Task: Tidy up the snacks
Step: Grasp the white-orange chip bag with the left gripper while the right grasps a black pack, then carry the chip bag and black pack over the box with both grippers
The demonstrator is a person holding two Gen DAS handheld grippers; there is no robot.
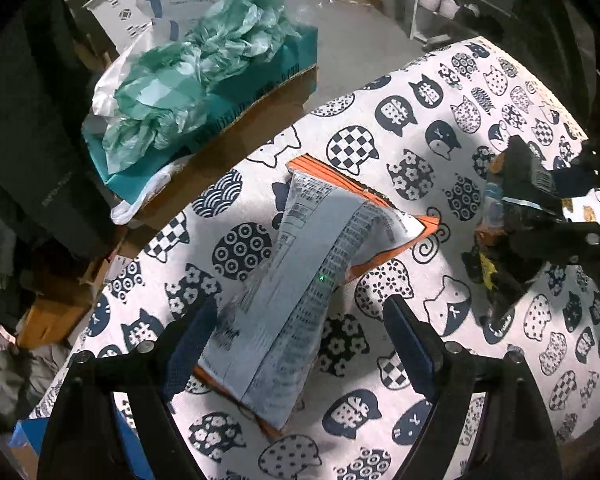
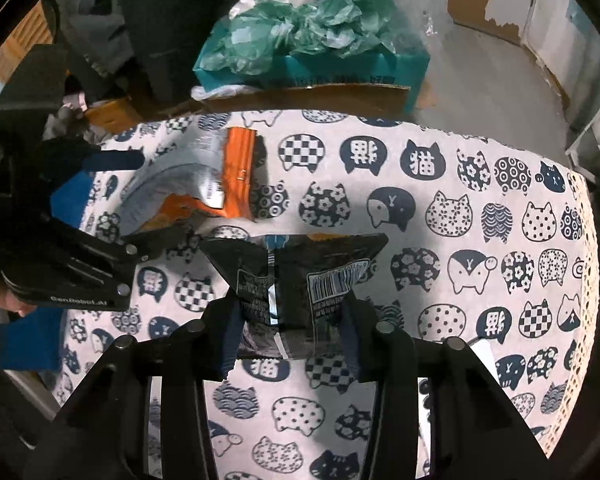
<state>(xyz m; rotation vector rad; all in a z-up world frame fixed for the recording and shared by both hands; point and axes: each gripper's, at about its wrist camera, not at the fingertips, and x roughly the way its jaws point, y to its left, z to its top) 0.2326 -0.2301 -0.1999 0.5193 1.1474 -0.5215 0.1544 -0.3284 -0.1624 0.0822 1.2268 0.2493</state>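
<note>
Two snack bags being sorted on the cat-print cloth

The right gripper is pinching the black snack bag above the cloth; the left gripper is straddling the orange-and-silver bag, jaws spread wide — it should be centring before squeezing

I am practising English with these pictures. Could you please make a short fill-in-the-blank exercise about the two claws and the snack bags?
1. The right claw is shut on the ____ snack bag.
2. The left claw is ____ around the orange snack bag.
3. The tablecloth shows ____ faces.

Missing words: black; open; cat
</note>
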